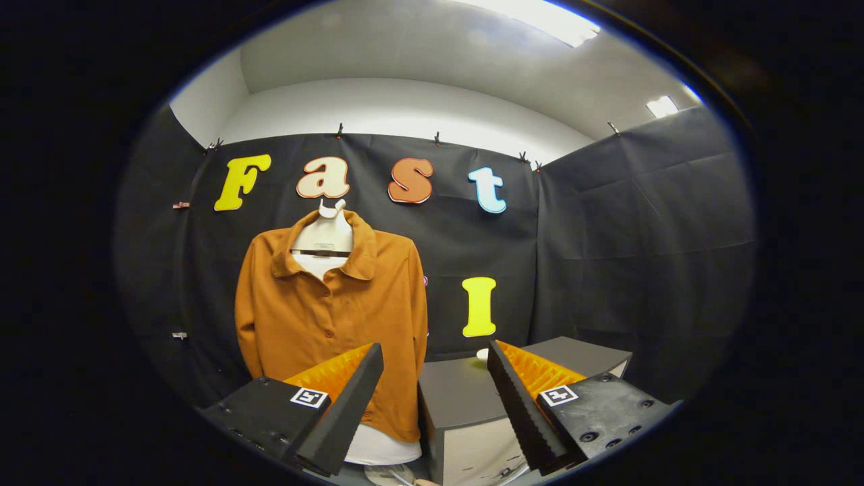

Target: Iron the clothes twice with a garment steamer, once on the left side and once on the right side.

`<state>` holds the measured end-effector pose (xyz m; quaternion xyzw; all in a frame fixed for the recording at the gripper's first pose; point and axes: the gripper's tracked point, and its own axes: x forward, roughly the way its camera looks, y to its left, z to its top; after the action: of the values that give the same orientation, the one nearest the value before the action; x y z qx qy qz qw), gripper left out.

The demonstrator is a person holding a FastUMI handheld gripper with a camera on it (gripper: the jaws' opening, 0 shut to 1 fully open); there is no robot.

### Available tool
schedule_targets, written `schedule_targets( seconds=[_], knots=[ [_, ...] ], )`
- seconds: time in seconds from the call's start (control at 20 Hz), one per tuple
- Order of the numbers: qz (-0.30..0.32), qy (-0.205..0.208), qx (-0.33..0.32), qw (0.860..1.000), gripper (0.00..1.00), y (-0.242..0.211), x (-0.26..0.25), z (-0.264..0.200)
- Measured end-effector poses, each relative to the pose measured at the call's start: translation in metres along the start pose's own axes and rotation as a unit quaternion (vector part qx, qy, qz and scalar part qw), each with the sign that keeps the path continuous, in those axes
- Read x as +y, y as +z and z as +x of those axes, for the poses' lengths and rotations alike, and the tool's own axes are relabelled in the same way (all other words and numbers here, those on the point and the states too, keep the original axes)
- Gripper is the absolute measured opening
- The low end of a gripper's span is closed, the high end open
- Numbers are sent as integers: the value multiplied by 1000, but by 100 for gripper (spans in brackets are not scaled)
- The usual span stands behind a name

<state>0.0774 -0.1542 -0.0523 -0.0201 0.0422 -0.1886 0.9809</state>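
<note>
Gripper (435,358) held up facing booth wall, fingers (344,405) spread wide apart, nothing between them. Orange button-up shirt (331,317) hung on pale mannequin torso (324,233) against black cloth, beyond left finger; lower hem partly hidden behind that finger. Grey box-like stand (459,398) just right of shirt, seen through gap between fingers. Small white object (482,354) on stand top, too small to identify.

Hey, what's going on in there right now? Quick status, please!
Gripper open, holding nothing. Orange shirt hangs on a mannequin beyond the fingers, untouched. Grey cabinet just ahead, beside the shirt.
</note>
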Motion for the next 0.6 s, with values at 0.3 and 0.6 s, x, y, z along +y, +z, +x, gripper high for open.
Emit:
schedule_targets(
  seconds=[0.3, 0.6],
  knots=[
    [9, 4, 38, 999, 98, -27, -72, 80],
    [25, 5, 89, 996, 99, -68, -126, 144]
  ],
)
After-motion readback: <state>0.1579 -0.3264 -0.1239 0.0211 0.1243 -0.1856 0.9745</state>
